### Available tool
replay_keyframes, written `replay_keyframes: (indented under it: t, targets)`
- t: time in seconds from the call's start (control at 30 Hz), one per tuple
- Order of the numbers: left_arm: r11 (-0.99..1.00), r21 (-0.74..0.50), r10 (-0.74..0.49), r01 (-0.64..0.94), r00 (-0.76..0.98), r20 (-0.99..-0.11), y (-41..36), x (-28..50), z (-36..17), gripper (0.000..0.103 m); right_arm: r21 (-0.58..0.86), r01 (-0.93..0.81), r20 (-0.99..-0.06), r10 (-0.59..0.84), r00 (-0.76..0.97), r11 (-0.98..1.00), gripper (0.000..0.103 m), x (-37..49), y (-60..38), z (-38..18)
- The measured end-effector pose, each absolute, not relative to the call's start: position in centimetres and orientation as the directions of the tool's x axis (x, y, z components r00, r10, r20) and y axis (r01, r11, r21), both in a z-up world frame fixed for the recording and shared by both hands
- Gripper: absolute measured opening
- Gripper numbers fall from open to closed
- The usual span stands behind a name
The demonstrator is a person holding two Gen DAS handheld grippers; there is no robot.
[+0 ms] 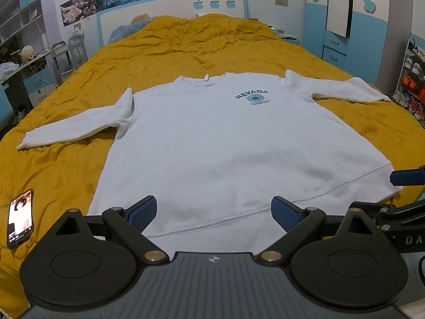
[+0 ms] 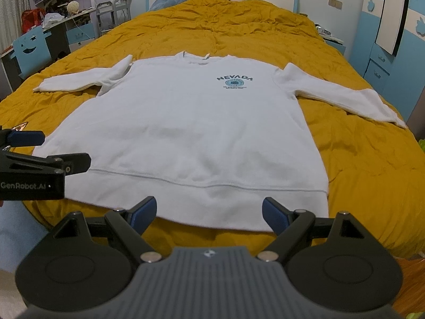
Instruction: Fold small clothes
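Note:
A white long-sleeved sweatshirt with a blue "NEVADA" print lies flat, front up, on the mustard-yellow bedspread, sleeves spread to both sides. It also shows in the right wrist view. My left gripper is open and empty, hovering over the hem. My right gripper is open and empty, just in front of the hem near the bed's foot edge. Each gripper shows at the edge of the other's view, the right one and the left one.
A phone with a lit screen lies on the bedspread left of the sweatshirt. A headboard stands at the far end, a desk and chairs to the left, blue wardrobes and a shoe rack to the right.

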State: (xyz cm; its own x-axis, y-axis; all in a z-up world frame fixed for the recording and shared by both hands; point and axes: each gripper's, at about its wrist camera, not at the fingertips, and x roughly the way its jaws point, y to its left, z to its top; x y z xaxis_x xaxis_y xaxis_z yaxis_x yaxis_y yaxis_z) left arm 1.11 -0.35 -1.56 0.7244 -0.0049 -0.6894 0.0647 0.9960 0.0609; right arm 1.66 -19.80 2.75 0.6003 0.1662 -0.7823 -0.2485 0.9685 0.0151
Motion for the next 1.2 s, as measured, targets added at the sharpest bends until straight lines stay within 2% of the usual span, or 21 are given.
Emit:
replay_keyframes:
  t: [0.37, 0.53, 0.77, 1.03, 1.2]
  targets:
    - [0.999, 0.045, 0.044, -0.018, 0.744, -0.666, 3.8, 5.7, -0.3, 0.103, 0.085, -0.274, -0.736, 0.246, 0.631, 0.958, 0.082, 6.8, -20.4, 3.1]
    - [0.993, -0.003, 0.088, -0.119, 0.747, -0.659, 8.6, 9.1, 0.4, 0.103, 0.045, -0.299, -0.711, 0.24, 0.661, 0.953, 0.082, 10.9, -20.2, 3.3]
    - [0.95, -0.079, 0.176, -0.302, 0.727, -0.664, 19.0, 14.3, 1.5, 0.103, 0.022, -0.306, -0.699, 0.234, 0.676, 0.952, 0.082, 18.1, -19.9, 2.0]
    - [0.829, -0.093, 0.355, -0.552, 0.647, -0.675, 31.9, 19.4, 0.5, 0.103, 0.097, -0.243, -0.703, 0.239, 0.67, 0.965, 0.082, 26.1, -19.0, 0.6]
    - [0.718, -0.193, 0.392, -0.669, 0.617, -0.683, 40.3, 21.6, -1.7, 0.103, 0.106, -0.207, -0.694, 0.222, 0.685, 0.973, 0.082, 29.7, -18.3, -0.4]
